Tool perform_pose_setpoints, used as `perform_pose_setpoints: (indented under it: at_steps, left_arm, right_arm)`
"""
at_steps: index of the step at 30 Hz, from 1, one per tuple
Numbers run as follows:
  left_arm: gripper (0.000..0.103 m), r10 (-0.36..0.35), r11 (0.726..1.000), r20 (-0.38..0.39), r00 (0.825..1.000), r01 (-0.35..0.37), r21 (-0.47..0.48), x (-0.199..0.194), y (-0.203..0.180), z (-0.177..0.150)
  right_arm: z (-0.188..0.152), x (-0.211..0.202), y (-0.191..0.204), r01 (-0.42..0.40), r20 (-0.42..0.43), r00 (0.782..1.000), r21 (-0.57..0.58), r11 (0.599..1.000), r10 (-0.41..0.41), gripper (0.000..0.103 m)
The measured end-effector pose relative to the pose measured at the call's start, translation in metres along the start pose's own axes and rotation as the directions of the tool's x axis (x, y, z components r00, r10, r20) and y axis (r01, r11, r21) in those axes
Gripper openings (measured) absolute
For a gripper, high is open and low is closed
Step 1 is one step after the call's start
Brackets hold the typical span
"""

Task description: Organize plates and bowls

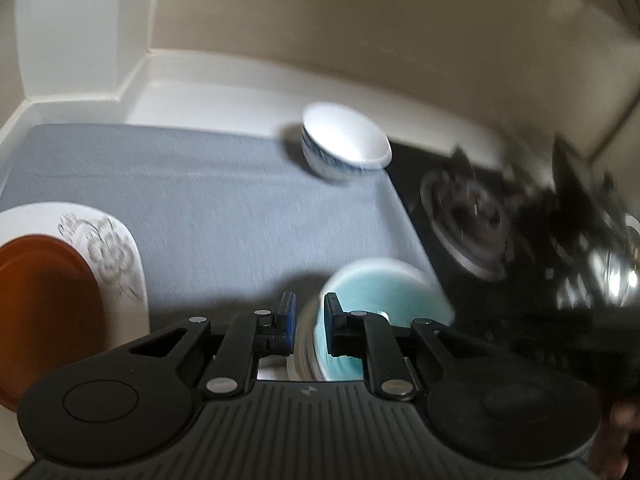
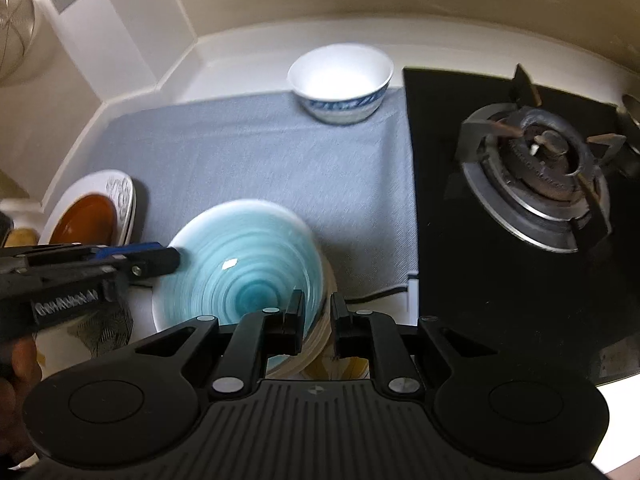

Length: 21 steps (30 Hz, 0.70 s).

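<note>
We hold our left gripper (image 1: 310,316) nearly closed, its black and blue fingers pinching the left rim of the glossy turquoise ceramic bowl with spiral rings (image 2: 244,268). Our right gripper (image 2: 316,320) is equally narrow, its jaws clamped across the right rim of the same bowl and the cream edges stacked just beneath it. The bowl sits at the near edge of the woven grey cloth mat (image 2: 256,160), on top of what looks like a stack of pale plates (image 2: 320,340).

At the far edge of the mat stands a small round white porcelain bowl with a blue patterned band (image 2: 342,84), well apart from ours. To the left, a smooth brown plate (image 2: 86,216) lies on a white plate with a grey floral print (image 2: 122,192). On the right is the black glass hob with its round metal gas burner (image 2: 540,172).
</note>
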<state>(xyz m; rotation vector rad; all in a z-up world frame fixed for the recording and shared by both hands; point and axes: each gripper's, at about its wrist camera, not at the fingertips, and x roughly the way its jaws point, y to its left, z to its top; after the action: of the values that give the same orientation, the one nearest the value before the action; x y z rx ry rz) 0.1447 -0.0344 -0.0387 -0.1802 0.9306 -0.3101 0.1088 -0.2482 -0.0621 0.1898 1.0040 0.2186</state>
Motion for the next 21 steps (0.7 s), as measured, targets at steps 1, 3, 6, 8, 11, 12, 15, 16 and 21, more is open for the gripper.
perform_pose_setpoints:
  at_steps: [1, 3, 6, 8, 11, 12, 15, 16, 21]
  left_arm:
    - [0.016, -0.003, 1.000, 0.017, 1.000, 0.004, -0.014, 0.000, 0.002, 0.007]
    - [0.016, -0.004, 1.000, 0.037, 0.999, 0.005, -0.029, 0.006, 0.003, 0.023]
    - [0.021, -0.020, 0.998, 0.043, 0.999, 0.023, -0.059, 0.029, 0.005, 0.054]
    - [0.024, -0.032, 0.993, 0.029, 0.999, 0.035, -0.112, 0.052, 0.009, 0.076]
    - [0.027, -0.048, 0.980, 0.025, 0.999, 0.052, -0.194, 0.085, 0.014, 0.107]
    - [0.030, -0.042, 0.976, 0.026, 0.999, 0.046, -0.212, 0.096, 0.015, 0.116]
    - [0.031, -0.048, 0.954, -0.022, 0.999, 0.039, -0.298, 0.133, 0.021, 0.134]
    - [0.031, -0.052, 0.946, -0.039, 0.998, 0.037, -0.323, 0.143, 0.023, 0.137]
    - [0.014, -0.111, 0.925, -0.085, 0.990, 0.072, -0.372, 0.177, 0.024, 0.141]
  right_arm:
    - [0.001, -0.004, -0.002, -0.001, 0.017, 1.000, 0.011, 1.000, 0.001, 0.016]
    - [0.002, -0.011, -0.008, -0.002, 0.052, 0.999, 0.033, 0.999, 0.000, 0.024]
    - [0.001, -0.021, -0.017, 0.005, 0.093, 0.996, 0.061, 0.998, -0.010, 0.030]
    - [0.000, -0.028, -0.024, 0.004, 0.109, 0.994, 0.079, 0.997, -0.013, 0.030]
    - [-0.002, -0.036, -0.032, 0.006, 0.125, 0.992, 0.093, 0.996, -0.018, 0.030]
    - [-0.003, -0.038, -0.035, 0.009, 0.129, 0.991, 0.097, 0.995, -0.022, 0.030]
    - [-0.006, -0.043, -0.042, 0.013, 0.134, 0.991, 0.113, 0.994, -0.028, 0.030]
    - [-0.007, -0.044, -0.044, 0.015, 0.133, 0.991, 0.116, 0.993, -0.031, 0.030]
    - [-0.008, -0.046, -0.053, 0.017, 0.132, 0.991, 0.128, 0.992, -0.034, 0.030]
